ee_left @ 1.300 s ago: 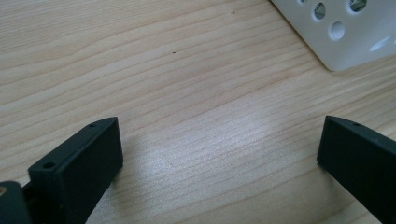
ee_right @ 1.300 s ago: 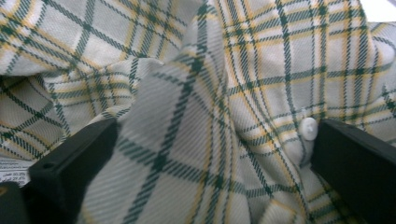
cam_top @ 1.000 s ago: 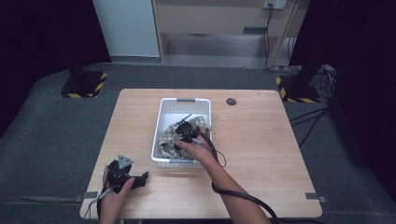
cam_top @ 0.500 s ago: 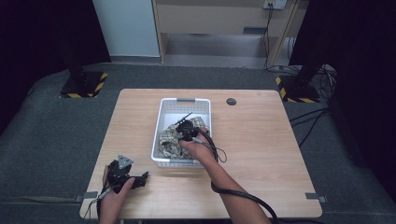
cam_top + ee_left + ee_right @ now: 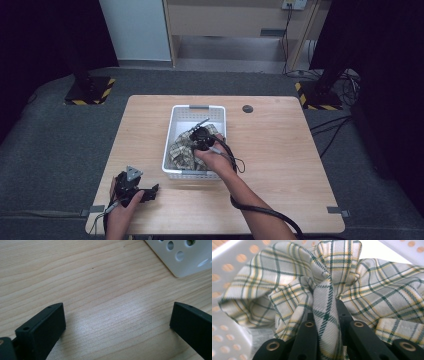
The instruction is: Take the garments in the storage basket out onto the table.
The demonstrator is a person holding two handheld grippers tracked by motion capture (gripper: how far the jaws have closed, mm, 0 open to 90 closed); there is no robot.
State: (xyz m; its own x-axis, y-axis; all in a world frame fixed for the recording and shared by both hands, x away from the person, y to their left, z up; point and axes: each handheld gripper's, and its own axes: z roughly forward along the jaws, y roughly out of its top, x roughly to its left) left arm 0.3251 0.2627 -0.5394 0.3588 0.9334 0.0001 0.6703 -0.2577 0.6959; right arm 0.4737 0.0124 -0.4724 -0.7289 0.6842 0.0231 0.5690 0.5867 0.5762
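A light wooden counter [image 5: 280, 165] carries a white perforated basket [image 5: 176, 131] set just left of the counter's middle. Inside the basket lies a crumpled plaid cloth [image 5: 181, 149], cream with green and yellow lines, bunched toward the basket's near end. The person's right hand [image 5: 216, 159] reaches over the basket's near rim, holding the right gripper [image 5: 201, 138] down into the basket. In the right gripper view that gripper [image 5: 325, 322] has its jaws pressed together on a raised fold of the cloth [image 5: 367, 292], with the basket's holed walls [image 5: 234, 260] behind. The left gripper [image 5: 136, 186] rests on the counter, near and to the left of the basket, held in the left hand [image 5: 120, 210]; its jaws are spread wide over bare wood, a corner of the basket [image 5: 185, 257] just beyond. A small dark round object [image 5: 247, 108] sits on the counter to the right of the basket's far end.
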